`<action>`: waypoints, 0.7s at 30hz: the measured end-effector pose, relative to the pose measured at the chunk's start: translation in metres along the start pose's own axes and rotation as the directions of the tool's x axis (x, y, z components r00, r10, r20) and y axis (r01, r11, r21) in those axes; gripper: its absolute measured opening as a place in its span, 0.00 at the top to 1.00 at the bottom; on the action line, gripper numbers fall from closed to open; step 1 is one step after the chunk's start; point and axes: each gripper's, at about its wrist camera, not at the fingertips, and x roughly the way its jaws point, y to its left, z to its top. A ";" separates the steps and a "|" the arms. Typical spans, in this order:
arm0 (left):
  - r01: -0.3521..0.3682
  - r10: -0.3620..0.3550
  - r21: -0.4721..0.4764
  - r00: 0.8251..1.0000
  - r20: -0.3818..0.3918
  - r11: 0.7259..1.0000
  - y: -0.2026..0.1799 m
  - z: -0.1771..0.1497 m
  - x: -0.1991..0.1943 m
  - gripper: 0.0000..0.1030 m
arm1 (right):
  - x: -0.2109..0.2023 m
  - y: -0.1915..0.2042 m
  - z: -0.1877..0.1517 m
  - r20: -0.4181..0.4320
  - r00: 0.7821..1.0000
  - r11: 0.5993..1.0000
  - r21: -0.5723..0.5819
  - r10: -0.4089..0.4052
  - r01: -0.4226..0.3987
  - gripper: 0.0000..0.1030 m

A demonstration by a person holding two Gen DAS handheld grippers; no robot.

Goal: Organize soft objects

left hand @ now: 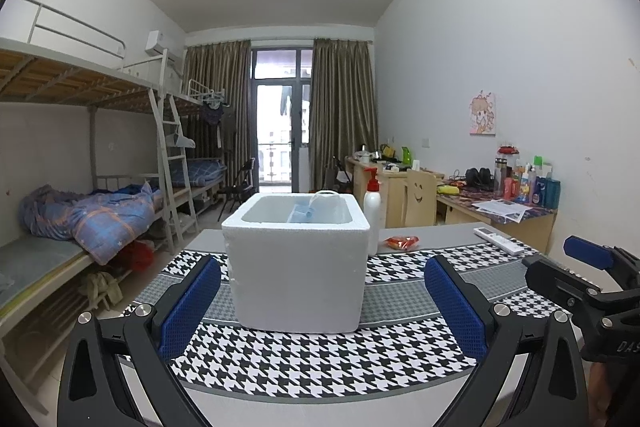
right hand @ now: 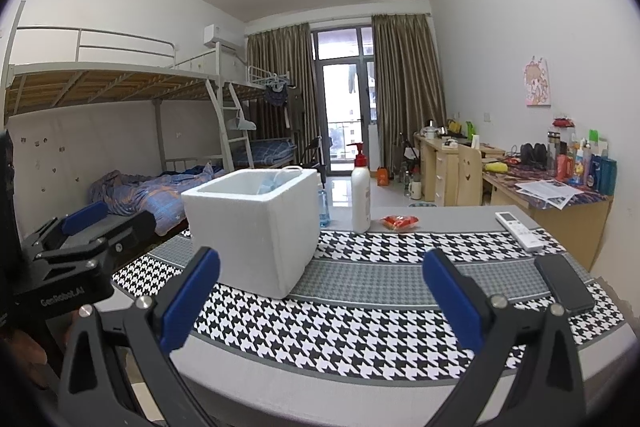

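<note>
1. A white, square-sided foam box (left hand: 296, 267) is seen standing upright on the houndstooth-patterned cloth (left hand: 320, 359) that covers the grey surface (right hand: 440, 215). Something pale blue and soft-looking (left hand: 301, 213) lies inside it against the far wall, with a white loop (left hand: 326, 194) rising over the rim; what it is cannot be told.

2. A small red crinkled packet (right hand: 400, 221) lies on the bare surface behind the cloth, just beside a white pump bottle with a red head (right hand: 361, 187). A white remote control (right hand: 519, 230) and a black phone (right hand: 564, 281) lie well apart to the right.

3. The left gripper (left hand: 322, 297) is held wide open before the box, with nothing between its blue-padded fingers (left hand: 188, 303). The right gripper (right hand: 320, 301) is likewise spread wide and empty, the box off to its left.

4. The packet is judged light, limp and somewhat slick; it would best be pinched across its middle, flat to the surface, with gentle pressure so the contents are not crushed.

5. The foam box is judged very light and easily dented or tipped; it should be steadied at a side wall, not squeezed at the rim.

6. The soft blue contents are expected to deform and snag; the loop could be caught by a finger.
</note>
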 end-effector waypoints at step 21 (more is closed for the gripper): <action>0.001 -0.001 0.015 1.000 0.008 1.000 -0.007 -0.002 -0.007 0.01 | -0.006 0.002 -0.004 0.007 1.000 1.000 -0.011 0.012 -0.012 0.01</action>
